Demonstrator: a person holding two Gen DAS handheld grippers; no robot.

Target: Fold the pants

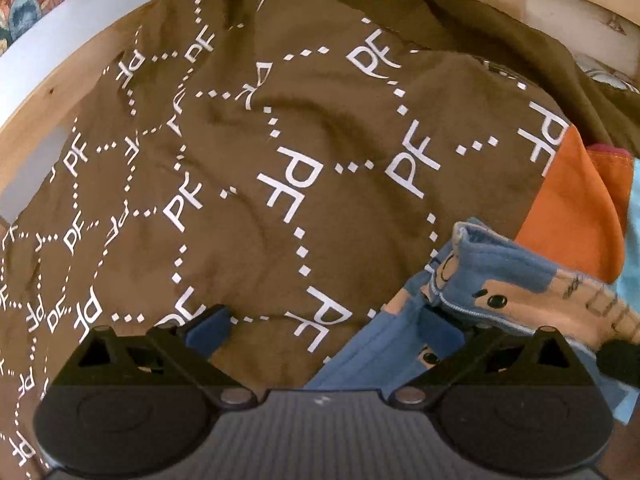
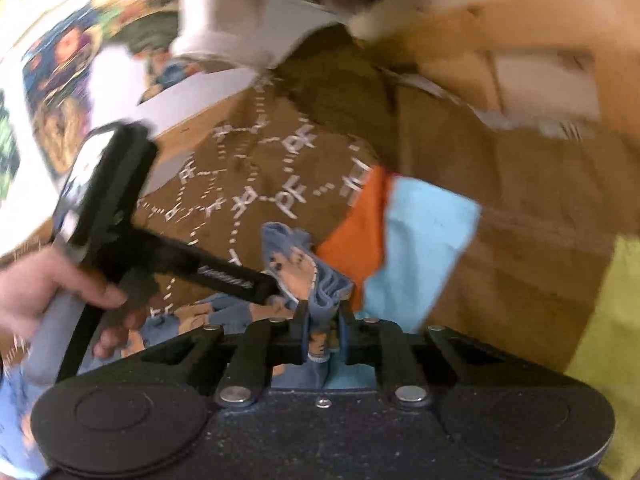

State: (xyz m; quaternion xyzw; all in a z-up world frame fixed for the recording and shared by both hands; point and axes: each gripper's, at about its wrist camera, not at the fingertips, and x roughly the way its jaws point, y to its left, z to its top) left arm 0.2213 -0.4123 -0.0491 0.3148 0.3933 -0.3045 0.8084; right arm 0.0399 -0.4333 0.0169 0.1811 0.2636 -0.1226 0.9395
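Note:
The pants (image 1: 472, 276) are small, blue, with tan cartoon figures. In the left wrist view they lie at the lower right on a brown cloth, over the right finger. My left gripper (image 1: 324, 328) is open, its left finger (image 1: 208, 330) on bare brown cloth. In the right wrist view my right gripper (image 2: 323, 322) is shut on a bunched edge of the pants (image 2: 300, 264). The left gripper's black body (image 2: 116, 204) shows at the left there, held by a hand (image 2: 48, 288).
A brown cloth with white PF lettering (image 1: 248, 152) covers a wooden surface (image 1: 48, 88). Orange (image 1: 576, 216) and light blue (image 2: 424, 240) cloths lie right of the pants. A yellow-green cloth (image 2: 608, 340) is at far right. A floral fabric (image 2: 52, 92) lies beyond the edge.

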